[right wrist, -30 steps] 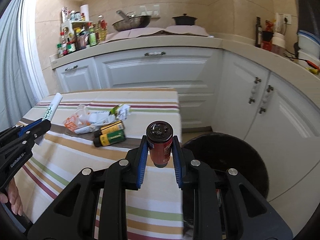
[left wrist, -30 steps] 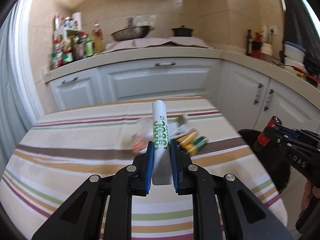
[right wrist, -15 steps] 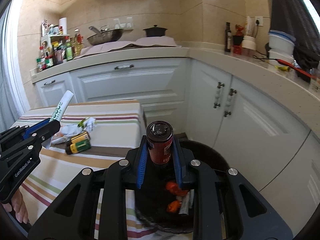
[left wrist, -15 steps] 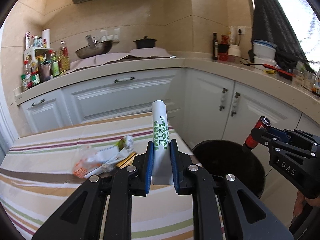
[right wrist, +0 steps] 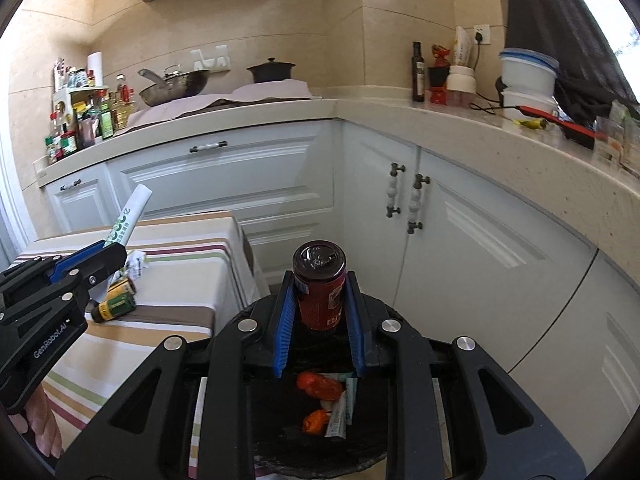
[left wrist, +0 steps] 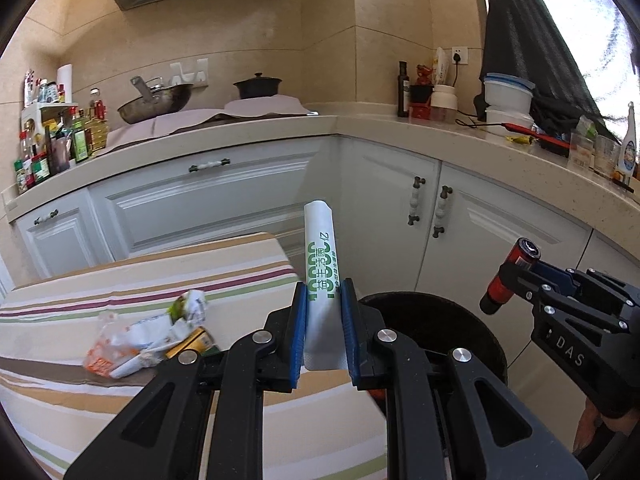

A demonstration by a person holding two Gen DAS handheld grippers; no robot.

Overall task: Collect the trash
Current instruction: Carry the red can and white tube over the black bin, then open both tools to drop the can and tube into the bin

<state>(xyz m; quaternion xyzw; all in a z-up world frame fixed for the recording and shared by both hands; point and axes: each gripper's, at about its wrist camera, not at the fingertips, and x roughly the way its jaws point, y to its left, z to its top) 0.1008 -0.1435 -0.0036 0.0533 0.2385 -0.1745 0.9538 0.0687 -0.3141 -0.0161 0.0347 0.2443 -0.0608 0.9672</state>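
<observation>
My left gripper [left wrist: 323,308] is shut on a white tube with green print [left wrist: 320,264], held upright near the table's right edge. My right gripper [right wrist: 319,300] is shut on a dark red can [right wrist: 320,292], directly above the black trash bin [right wrist: 280,440]. Orange scraps and a flattened tube [right wrist: 326,404] lie in that bin. In the left wrist view the bin [left wrist: 460,332] sits beyond the tube, and the right gripper [left wrist: 516,276] with the can [left wrist: 510,276] hovers over its right side. A heap of crumpled wrappers [left wrist: 144,336] and small yellow-green cans [right wrist: 116,300] stays on the striped tablecloth [left wrist: 100,408].
White cabinets [left wrist: 224,204] run around the corner behind the bin. The counter [left wrist: 460,140] carries a wok, a black pot, bottles and stacked white containers. A spice rack [left wrist: 52,136] stands at the far left. A hand [right wrist: 44,432] grips the left gripper's handle.
Both grippers have swung right, away from the table's middle and toward the bin. The red can now hangs over the bin's opening. Both grips are unchanged.
</observation>
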